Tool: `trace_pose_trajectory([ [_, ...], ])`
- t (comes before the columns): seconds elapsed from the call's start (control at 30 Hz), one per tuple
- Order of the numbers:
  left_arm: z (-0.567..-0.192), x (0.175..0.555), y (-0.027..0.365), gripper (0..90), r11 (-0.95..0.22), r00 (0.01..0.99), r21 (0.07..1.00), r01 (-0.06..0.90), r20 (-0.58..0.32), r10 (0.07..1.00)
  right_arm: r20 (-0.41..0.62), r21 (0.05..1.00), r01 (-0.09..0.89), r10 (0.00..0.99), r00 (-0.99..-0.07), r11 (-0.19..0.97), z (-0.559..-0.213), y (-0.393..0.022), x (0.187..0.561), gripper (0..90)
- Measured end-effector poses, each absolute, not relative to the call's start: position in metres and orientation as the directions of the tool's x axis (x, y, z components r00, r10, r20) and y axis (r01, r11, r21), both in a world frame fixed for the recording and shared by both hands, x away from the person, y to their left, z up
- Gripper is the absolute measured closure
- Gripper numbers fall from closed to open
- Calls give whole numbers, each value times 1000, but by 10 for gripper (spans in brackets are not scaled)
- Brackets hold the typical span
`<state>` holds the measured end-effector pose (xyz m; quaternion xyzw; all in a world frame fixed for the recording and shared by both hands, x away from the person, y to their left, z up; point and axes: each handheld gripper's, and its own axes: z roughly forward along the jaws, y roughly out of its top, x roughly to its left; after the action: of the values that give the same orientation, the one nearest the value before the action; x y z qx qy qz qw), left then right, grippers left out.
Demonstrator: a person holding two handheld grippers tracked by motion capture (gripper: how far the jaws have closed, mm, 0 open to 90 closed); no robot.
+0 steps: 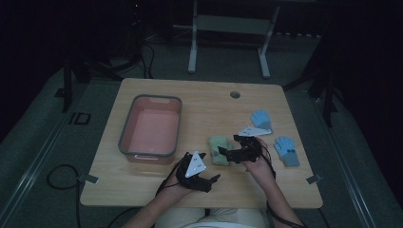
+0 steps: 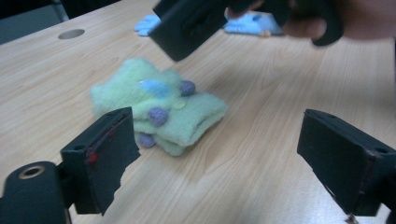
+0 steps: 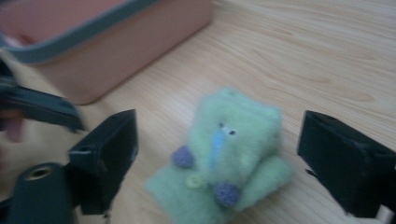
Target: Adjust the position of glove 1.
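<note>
The green glove (image 1: 219, 149) lies folded on the table (image 1: 142, 183) just right of the pink bin (image 1: 151, 127), between both claws. The right gripper (image 1: 227, 153) hangs over it, jaws spread wide and empty; the left gripper (image 1: 211, 183) is likewise apart, touching nothing. Bare wood lies open toward the near edge. The glove is fuzzy, with purple dots and a blue stripe.

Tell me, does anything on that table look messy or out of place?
Nothing is damaged or spilled. The green glove lies folded over itself beside the pink bin, while two blue gloves lie flat and apart.
</note>
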<state>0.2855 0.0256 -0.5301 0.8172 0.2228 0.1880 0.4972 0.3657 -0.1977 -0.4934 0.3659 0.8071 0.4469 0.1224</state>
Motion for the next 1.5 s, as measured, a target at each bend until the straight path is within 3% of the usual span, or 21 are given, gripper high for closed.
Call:
trace_pose_trajectory([
  [0.1,-529,292,16,161,-476,865,870,127,137,482,110,835,443,689,-716,327,-489,-204,367,171],
  [0.23,-527,303,7,314,-538,892,842,43,210,400,157,845,449,668,-728,291,-485,-213,380,189],
  [0.33,-528,312,0,413,-579,905,815,18,233,356,207,830,496,684,-700,256,-481,-214,389,125],
  [0.4,-531,319,-5,441,-619,908,786,0,260,330,187,837,481,689,-700,261,-480,-214,394,121],
  [0.47,-533,324,-8,454,-644,905,765,-9,279,320,188,835,477,674,-714,272,-481,-213,399,156],
  [0.6,-537,335,-11,455,-673,905,739,-20,299,301,163,836,458,662,-732,301,-485,-207,413,352],
  [0.83,-545,349,-17,474,-728,920,685,-22,299,253,189,778,510,639,-746,366,-510,-193,439,330],
  [1.17,-548,357,-19,525,-749,922,662,-29,308,236,323,672,633,616,-718,385,-551,-197,452,305],
  [1.37,-552,355,-22,539,-762,904,645,-57,357,234,337,680,617,578,-743,396,-553,-197,446,521],
  [1.5,-552,355,-24,626,-775,886,628,-76,399,236,267,694,572,582,-768,437,-545,-193,440,648],
])
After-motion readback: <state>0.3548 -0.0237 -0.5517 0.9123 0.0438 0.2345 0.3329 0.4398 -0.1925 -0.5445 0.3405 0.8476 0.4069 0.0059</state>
